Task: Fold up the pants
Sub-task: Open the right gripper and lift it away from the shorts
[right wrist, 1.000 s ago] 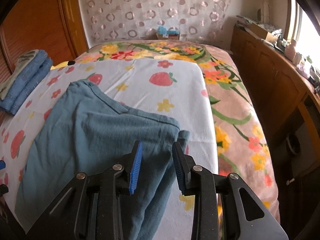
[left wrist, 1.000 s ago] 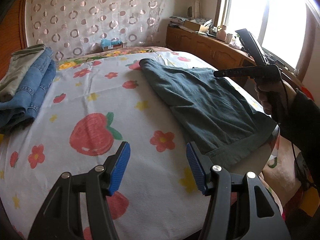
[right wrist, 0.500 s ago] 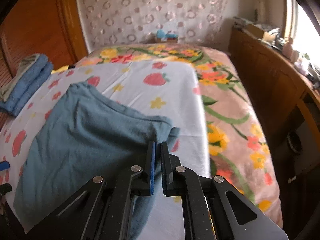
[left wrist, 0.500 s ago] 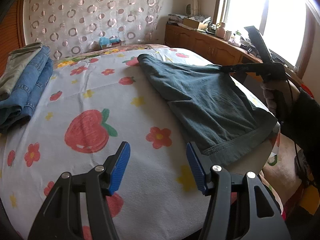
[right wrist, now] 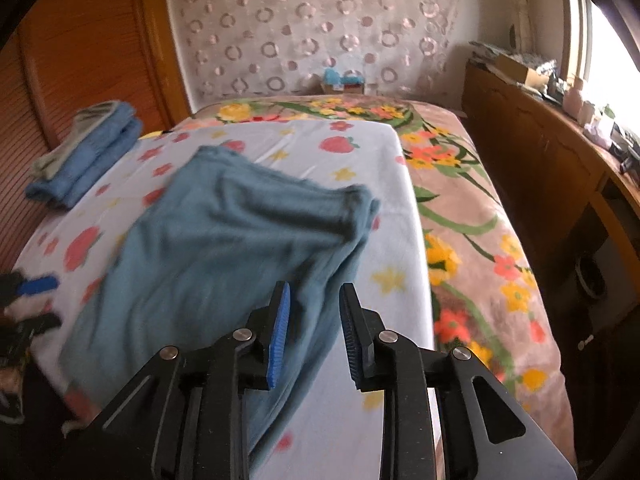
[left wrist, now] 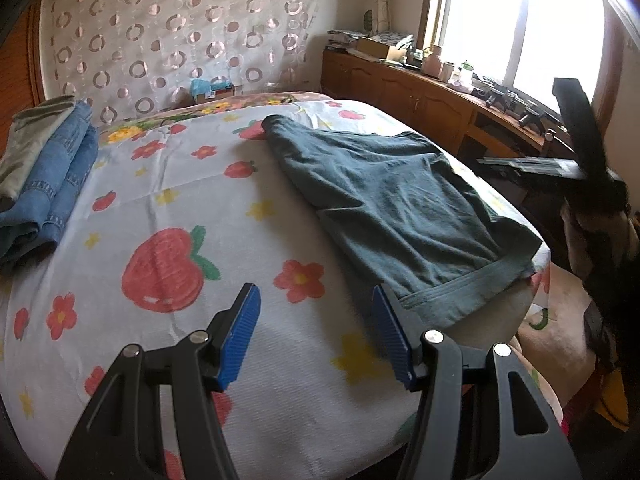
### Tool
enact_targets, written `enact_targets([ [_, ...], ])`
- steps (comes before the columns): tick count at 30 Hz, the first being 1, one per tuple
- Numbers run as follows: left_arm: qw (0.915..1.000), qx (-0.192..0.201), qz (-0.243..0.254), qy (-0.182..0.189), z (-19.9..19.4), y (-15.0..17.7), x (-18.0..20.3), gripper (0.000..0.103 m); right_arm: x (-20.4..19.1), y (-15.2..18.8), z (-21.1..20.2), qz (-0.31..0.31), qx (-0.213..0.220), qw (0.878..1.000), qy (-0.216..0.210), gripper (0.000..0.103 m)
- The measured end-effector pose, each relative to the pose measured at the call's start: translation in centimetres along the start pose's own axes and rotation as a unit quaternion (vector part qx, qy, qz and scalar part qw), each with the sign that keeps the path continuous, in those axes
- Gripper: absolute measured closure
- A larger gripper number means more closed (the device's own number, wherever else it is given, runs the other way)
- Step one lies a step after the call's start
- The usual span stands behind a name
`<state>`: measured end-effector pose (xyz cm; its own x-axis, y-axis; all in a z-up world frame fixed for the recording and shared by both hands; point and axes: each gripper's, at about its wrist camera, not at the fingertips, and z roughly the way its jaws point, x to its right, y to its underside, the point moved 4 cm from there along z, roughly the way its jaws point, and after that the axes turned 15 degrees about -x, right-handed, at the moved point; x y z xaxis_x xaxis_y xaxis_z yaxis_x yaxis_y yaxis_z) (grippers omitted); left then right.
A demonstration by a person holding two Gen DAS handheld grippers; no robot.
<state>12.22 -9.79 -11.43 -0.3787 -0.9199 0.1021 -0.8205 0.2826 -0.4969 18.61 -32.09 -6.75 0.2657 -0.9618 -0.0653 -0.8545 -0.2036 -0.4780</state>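
Item: teal pants (left wrist: 396, 204), lying flat on the strawberry-print sheet (left wrist: 168, 216) of the bed, centre right of the left wrist frame; hem end (left wrist: 460, 296) reaches the bed's near edge.

Left hand-held gripper (left wrist: 316, 336): jaws wide, empty, hovering above the sheet just beside the hem, as it was a second ago.

Right hand-held gripper (right wrist: 314, 332): jaws apart at a narrow gap, holding nothing. Half a second ago they were pressed together; they have since reopened and the tool has drawn back from the cloth. Judgement: a grip or a smoothing pass on that edge has ended, and the next fold has not begun.

Also present: folded jeans stack (left wrist: 44, 176), upper left.

Obscured: right wrist frame is motion-blurred, so fabric edges and layer count are uncertain; the pants' lower end is cut off behind the gripper body.
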Motion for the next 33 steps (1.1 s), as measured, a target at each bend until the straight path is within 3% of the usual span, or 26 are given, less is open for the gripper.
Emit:
enact_targets([
  [7,0.9998,-0.006,0.019,0.008,0.3,-0.7,1.8,0.045,-1.8,4.4,-2.2,0.016,0.009,1.0,-0.019,0.078],
  [17,0.9994,-0.022,0.022,0.011,1.4,-0.3,2.3,0.045,-3.2,7.2,-2.0,0.009,-0.009,1.0,-0.028,0.078],
  [19,0.9994,-0.023,0.023,0.012,1.6,-0.3,2.4,0.045,-3.1,7.5,-2.0,0.009,-0.005,0.999,-0.033,0.084],
  [20,0.9994,-0.024,0.023,0.012,1.6,-0.2,2.4,0.045,-3.1,7.6,-2.2,0.009,-0.001,0.999,-0.039,0.094],
  [26,0.9993,-0.026,0.023,0.013,1.8,-0.1,2.4,0.045,-3.4,7.9,-4.1,0.007,0.019,0.999,-0.049,0.095],
  [33,0.9994,-0.024,0.022,0.014,1.7,-0.2,2.3,0.045,-3.2,9.2,-3.0,0.017,-0.004,0.999,-0.041,0.094],
])
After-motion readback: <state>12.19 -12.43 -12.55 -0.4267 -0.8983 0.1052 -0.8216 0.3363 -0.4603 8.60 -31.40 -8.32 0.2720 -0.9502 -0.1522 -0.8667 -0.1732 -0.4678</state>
